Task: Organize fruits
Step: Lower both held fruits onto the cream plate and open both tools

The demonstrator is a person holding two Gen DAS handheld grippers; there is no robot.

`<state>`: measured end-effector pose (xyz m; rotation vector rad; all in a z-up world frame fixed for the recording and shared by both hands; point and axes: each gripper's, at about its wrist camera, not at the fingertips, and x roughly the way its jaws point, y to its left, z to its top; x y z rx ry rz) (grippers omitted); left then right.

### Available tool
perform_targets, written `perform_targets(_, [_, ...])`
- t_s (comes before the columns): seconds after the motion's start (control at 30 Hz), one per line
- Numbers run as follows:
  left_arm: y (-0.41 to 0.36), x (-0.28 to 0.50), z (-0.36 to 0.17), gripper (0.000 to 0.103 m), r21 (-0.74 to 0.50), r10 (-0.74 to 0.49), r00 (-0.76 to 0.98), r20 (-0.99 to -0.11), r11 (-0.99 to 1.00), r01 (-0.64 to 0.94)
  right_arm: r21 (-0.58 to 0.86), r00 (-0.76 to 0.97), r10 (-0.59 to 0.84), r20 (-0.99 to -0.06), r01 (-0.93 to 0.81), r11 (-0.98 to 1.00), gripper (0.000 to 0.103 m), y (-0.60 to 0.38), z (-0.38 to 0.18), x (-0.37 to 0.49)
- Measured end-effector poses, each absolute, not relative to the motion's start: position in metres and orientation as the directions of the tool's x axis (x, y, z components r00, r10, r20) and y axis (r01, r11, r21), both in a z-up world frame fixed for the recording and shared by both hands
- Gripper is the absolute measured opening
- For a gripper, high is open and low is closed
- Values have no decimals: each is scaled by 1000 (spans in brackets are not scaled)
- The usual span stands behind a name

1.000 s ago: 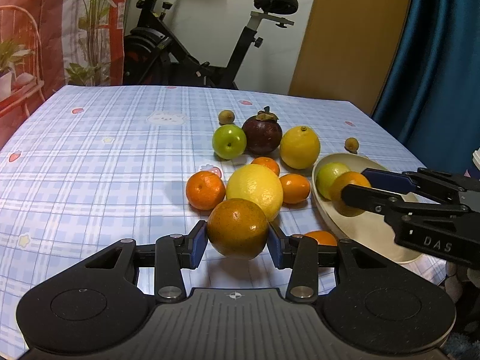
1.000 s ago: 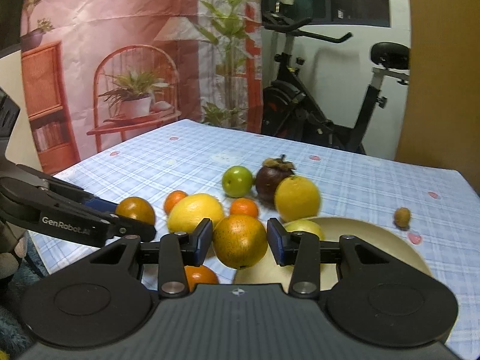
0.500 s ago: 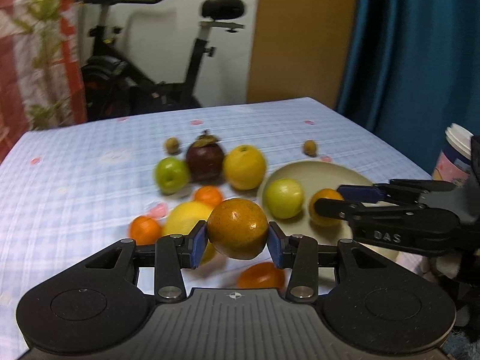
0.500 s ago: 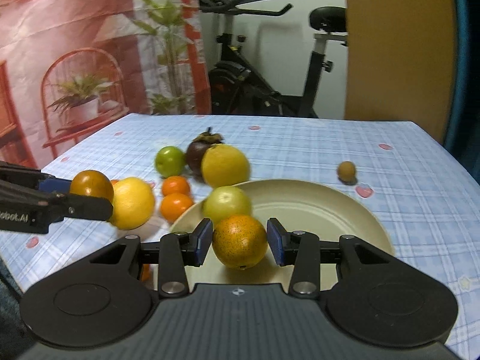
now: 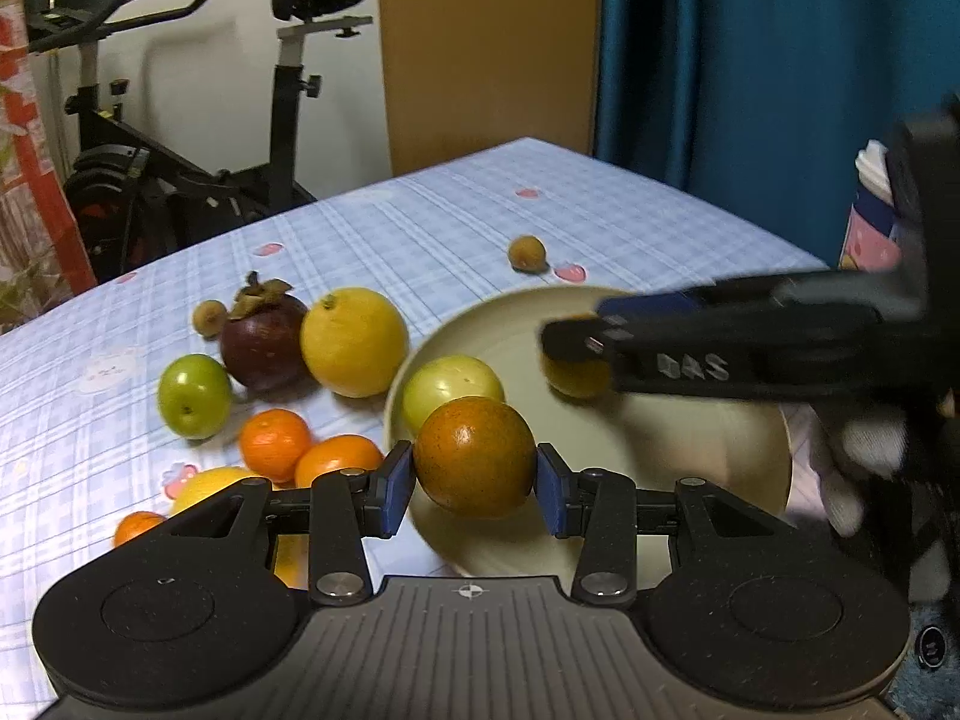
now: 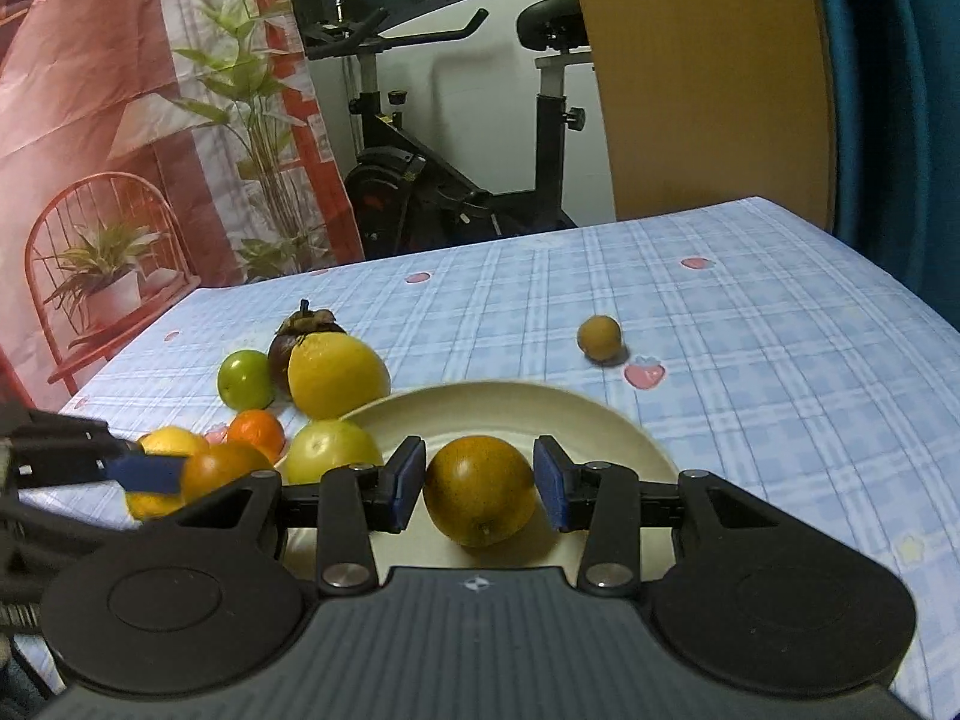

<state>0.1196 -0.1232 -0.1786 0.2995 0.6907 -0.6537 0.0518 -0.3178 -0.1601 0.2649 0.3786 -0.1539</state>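
The left gripper [image 5: 474, 480] clamps a brownish orange [image 5: 474, 456] above the near rim of the cream plate [image 5: 690, 438]. The right gripper [image 6: 479, 489] grips a second orange [image 6: 479, 489] over the plate, beside a green apple [image 6: 330, 450] lying in it. Other fruit sits on the checked tabletop [image 6: 750, 372], just left of the plate.
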Motion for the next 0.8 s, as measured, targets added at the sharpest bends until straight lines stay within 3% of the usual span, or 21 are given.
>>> perform_targets(0.5, [-137, 129, -188, 46, 112, -409, 582, -703, 744, 658, 219, 908, -20, -418, 122, 968, 41, -316, -154, 96])
perform_targets(0.8, [-130, 127, -171, 47, 124, -414, 654, -633, 780, 614, 261, 939, -5, -343, 101, 960, 43, -322, -140, 80])
